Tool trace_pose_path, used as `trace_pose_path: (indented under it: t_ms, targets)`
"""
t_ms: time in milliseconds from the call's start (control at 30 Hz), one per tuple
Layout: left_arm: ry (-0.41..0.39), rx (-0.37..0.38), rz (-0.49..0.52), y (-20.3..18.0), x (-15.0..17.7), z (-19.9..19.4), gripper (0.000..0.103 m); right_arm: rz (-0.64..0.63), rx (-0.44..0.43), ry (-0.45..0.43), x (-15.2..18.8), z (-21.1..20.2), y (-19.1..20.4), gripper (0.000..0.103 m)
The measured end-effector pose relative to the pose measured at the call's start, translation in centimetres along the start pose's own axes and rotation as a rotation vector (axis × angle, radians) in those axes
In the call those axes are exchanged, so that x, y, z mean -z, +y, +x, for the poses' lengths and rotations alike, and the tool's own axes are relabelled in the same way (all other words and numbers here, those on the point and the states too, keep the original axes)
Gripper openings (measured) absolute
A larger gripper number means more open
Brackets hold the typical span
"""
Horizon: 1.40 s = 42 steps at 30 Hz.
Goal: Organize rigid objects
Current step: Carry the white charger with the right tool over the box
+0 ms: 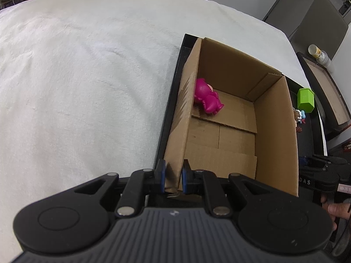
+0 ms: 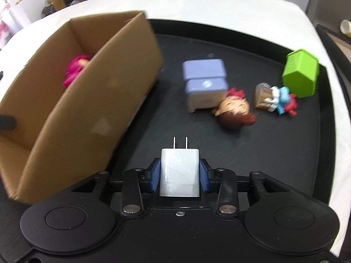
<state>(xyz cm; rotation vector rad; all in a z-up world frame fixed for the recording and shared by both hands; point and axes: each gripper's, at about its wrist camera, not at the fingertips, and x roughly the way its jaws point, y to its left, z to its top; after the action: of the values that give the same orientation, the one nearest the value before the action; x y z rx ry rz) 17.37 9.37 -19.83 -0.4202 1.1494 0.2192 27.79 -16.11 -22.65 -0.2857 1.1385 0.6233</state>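
My left gripper (image 1: 173, 175) is shut on the near left wall of an open cardboard box (image 1: 276, 131). A pink toy figure (image 1: 207, 97) lies inside the box at its far left. In the right wrist view my right gripper (image 2: 179, 168) holds a white plug charger (image 2: 179, 166) between its blue pads, prongs pointing away, just above the black tray (image 2: 285, 153). The box (image 2: 98, 100) stands to its left, with the pink toy (image 2: 75, 70) showing over the rim.
On the tray lie a purple-and-white block toy (image 2: 204, 81), a brown-haired doll head (image 2: 234, 111), a small blue and red figure (image 2: 276, 98) and a green house-shaped block (image 2: 300, 76). A white fleecy cloth (image 1: 76, 76) covers the table. A hand (image 1: 335, 208) shows at the right edge.
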Motion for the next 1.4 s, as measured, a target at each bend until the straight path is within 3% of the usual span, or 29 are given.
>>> trace_pose_path:
  t_ms: [267,467,767,1400]
  targets:
    - [-0.001,0.003,0.002,0.0,0.0,0.0,0.013,0.083,0.0,0.035,0.4,-1.8,-0.3,0.036]
    - [-0.009,0.007,-0.015,0.4,0.1,-0.1,0.013,0.122,-0.007,-0.006,0.2,-3.8,-0.4,0.036]
    - [-0.015,0.012,0.006,0.3,0.1,-0.3,0.013,0.16,-0.006,-0.092,-2.6,-5.9,-0.6,0.036]
    - [-0.029,0.037,0.01,0.8,0.2,-0.5,0.013,0.135,0.003,-0.203,-6.5,-9.2,1.5,0.036]
